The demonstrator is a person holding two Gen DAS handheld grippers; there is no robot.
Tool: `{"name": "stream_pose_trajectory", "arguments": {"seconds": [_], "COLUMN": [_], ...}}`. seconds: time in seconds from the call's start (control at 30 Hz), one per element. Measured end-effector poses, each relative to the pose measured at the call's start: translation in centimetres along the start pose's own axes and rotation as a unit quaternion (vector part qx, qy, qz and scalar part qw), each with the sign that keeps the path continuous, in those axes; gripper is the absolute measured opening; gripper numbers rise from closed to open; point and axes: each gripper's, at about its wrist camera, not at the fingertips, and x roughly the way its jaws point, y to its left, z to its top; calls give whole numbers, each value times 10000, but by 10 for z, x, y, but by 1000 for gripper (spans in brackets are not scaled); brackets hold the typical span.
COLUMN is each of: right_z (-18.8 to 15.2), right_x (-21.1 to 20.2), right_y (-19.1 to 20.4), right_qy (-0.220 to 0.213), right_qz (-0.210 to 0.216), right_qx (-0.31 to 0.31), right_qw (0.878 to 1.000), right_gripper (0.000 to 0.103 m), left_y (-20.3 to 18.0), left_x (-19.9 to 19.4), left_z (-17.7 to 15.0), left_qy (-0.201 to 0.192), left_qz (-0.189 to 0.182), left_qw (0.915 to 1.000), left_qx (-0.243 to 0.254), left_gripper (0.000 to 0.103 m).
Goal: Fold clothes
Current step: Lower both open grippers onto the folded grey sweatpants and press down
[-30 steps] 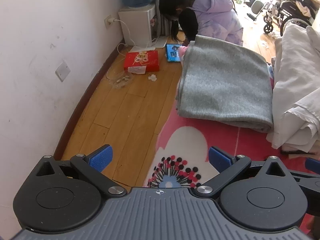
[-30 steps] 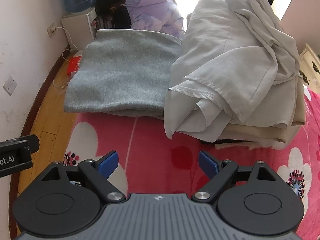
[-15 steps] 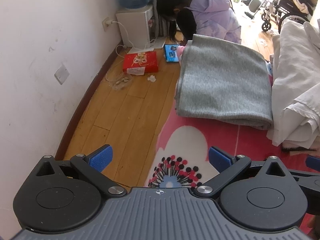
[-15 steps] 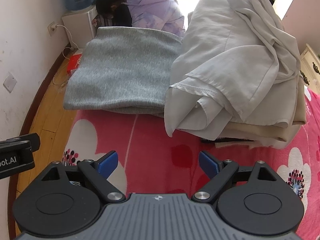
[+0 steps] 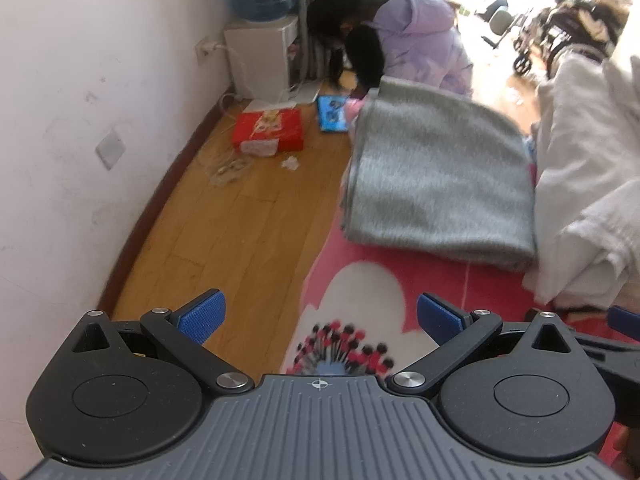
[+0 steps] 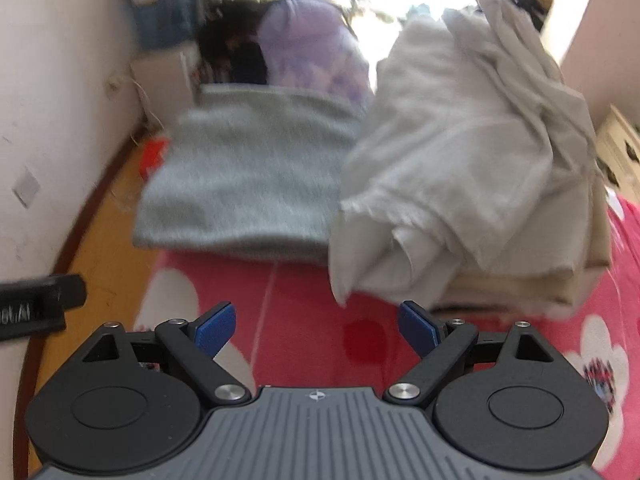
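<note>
Left wrist view: left gripper (image 5: 318, 314) jaws spread, empty, above left edge of pink bedspread (image 5: 424, 276). Folded grey blanket (image 5: 436, 184) ahead along same edge; white clothes (image 5: 588, 184) touching its right side. Person (image 5: 404, 40) bent over on wooden floor (image 5: 224, 224) beyond.

Right wrist view: right gripper (image 6: 318, 322) jaws spread, empty, over bedspread (image 6: 304, 296). White clothes (image 6: 468, 168) piled ahead right, grey blanket (image 6: 248, 176) ahead left, blurred.

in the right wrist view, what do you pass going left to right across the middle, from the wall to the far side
white wall → wooden floor → folded grey blanket → pile of white and cream clothes → pink flowered bedcover
</note>
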Motion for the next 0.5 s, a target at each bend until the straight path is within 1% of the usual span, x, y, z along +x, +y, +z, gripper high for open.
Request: {"name": "stream_pose_trajectory", "arguments": {"seconds": [0.1, 0.17, 0.27, 0.33, 0.37, 0.4, 0.43, 0.47, 0.5], "right_z": [-1, 0, 9, 18, 23, 29, 35, 40, 45], "right_x": [1, 7, 22, 37, 47, 57, 69, 80, 89], "right_y": [4, 9, 14, 17, 18, 18, 17, 18, 18], "right_qy": [-450, -664, -910, -937, -898, -847, -778, -704, -642], "right_qz": [111, 212, 375, 461, 526, 610, 683, 711, 708], "right_qx": [-256, -442, -599, -636, -622, -597, -584, -558, -492], "right_qw": [9986, 9966, 9933, 9925, 9926, 9927, 9929, 9934, 9942], "right_gripper": [91, 90, 86, 79, 76, 67, 62, 61, 57], "left_y": [9, 14, 16, 14, 12, 10, 8, 5, 1], "left_x": [7, 13, 22, 29, 35, 41, 48, 55, 62], "left_z": [14, 25, 43, 54, 58, 62, 66, 68, 69], "left_qy": [-291, -463, -695, -817, -817, -791, -765, -727, -683], "left_qz": [-99, -188, -441, -650, -727, -793, -858, -872, -863], "left_qw": [9995, 9987, 9966, 9945, 9940, 9937, 9933, 9935, 9939], "left_qx": [-39, -57, -50, -29, -36, -50, -64, -41, 0], "left_gripper": [103, 103, 103, 102, 101, 101, 99, 98, 98]}}
